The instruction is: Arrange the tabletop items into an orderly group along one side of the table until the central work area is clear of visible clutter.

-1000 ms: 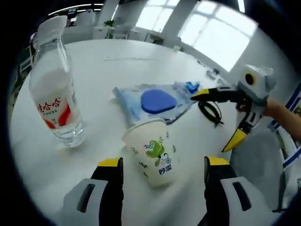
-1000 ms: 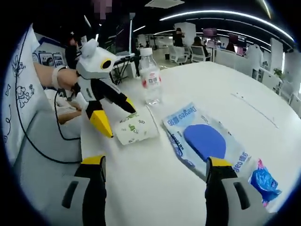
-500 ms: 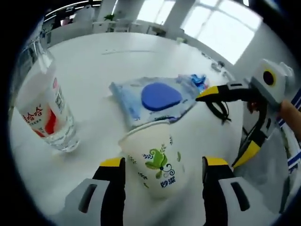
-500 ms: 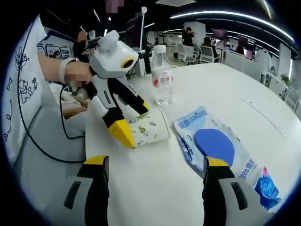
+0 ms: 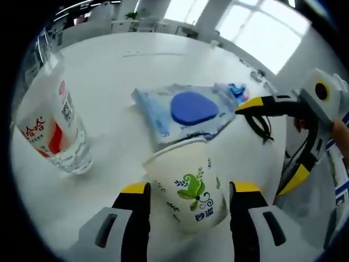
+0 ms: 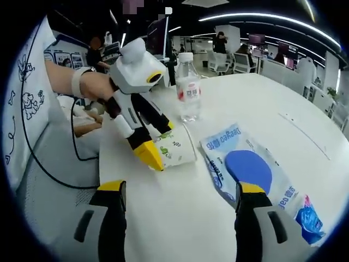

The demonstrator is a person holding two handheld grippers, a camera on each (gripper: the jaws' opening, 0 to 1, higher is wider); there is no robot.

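Left gripper (image 5: 188, 191) jaws straddle the tipped paper cup (image 5: 190, 183), not clamped; right gripper (image 6: 177, 194) jaws gape over glossy table (image 6: 174, 218).

Red Chinese characters on bottle (image 5: 48, 128) label, blue "Deeyeo" on wipes pack (image 6: 248, 165)

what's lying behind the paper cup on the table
Right behind the paper cup lies a blue wipes pack, its near edge hidden by the cup's rim. Past the pack sits a small blue wrapper.
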